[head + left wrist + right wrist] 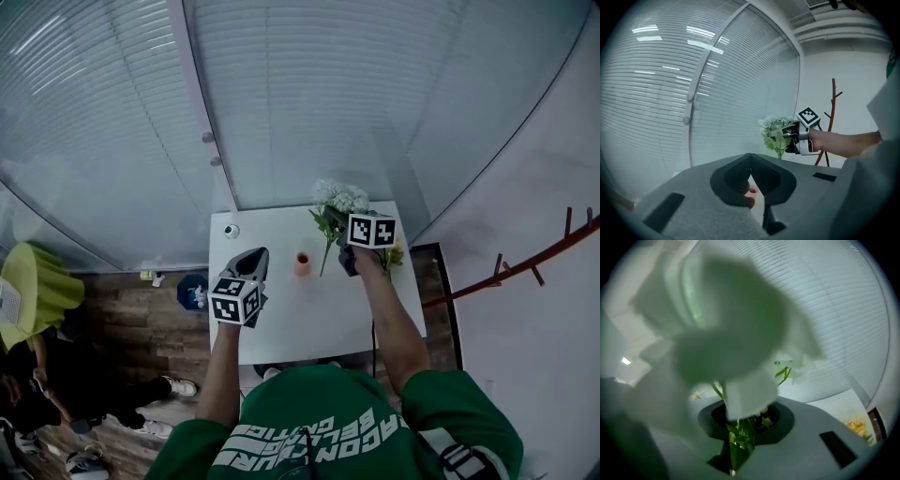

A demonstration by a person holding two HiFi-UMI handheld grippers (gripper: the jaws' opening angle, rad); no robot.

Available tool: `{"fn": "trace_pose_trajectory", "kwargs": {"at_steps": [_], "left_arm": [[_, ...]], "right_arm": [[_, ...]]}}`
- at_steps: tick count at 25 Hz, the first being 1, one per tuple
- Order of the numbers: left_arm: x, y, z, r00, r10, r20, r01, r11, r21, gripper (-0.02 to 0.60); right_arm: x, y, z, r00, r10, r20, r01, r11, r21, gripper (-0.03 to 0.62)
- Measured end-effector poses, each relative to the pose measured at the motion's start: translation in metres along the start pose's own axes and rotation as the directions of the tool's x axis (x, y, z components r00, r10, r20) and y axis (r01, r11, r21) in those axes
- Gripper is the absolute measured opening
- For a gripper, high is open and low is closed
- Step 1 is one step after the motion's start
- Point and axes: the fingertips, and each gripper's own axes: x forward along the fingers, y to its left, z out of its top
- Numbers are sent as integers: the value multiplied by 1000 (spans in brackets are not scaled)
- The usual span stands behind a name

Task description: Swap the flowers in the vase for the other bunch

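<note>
A small orange vase (pixel 302 263) stands near the middle of the white table (pixel 281 319). My right gripper (pixel 343 244) is shut on the green stems (pixel 739 434) of a white flower bunch (pixel 339 199), held in the air to the right of the vase. Its blurred blooms (pixel 722 319) fill the right gripper view. In the left gripper view, the same bunch (pixel 774 127) shows in the right gripper (pixel 790 137). My left gripper (pixel 257 255) hovers left of the vase, its jaws meeting at the tips (pixel 751 158) with nothing held. A yellow bunch (pixel 394 255) lies at the table's right edge.
A glass wall with blinds (pixel 281 103) runs behind the table. A small round object (pixel 231 231) sits at the table's back left corner. A wooden coat rack (pixel 525 267) stands to the right. A blue object (pixel 192 291) and a seated person's legs (pixel 112 394) are on the left.
</note>
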Motion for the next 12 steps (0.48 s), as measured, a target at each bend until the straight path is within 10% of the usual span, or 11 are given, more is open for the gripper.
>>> {"fn": "trace_pose_trajectory", "kwargs": {"at_steps": [12], "left_arm": [[21,-41,4,998,-63,-15,63,997,40,8]], "right_arm": [[-48,-37,0,997,-60,47,59,998,36,71]]}}
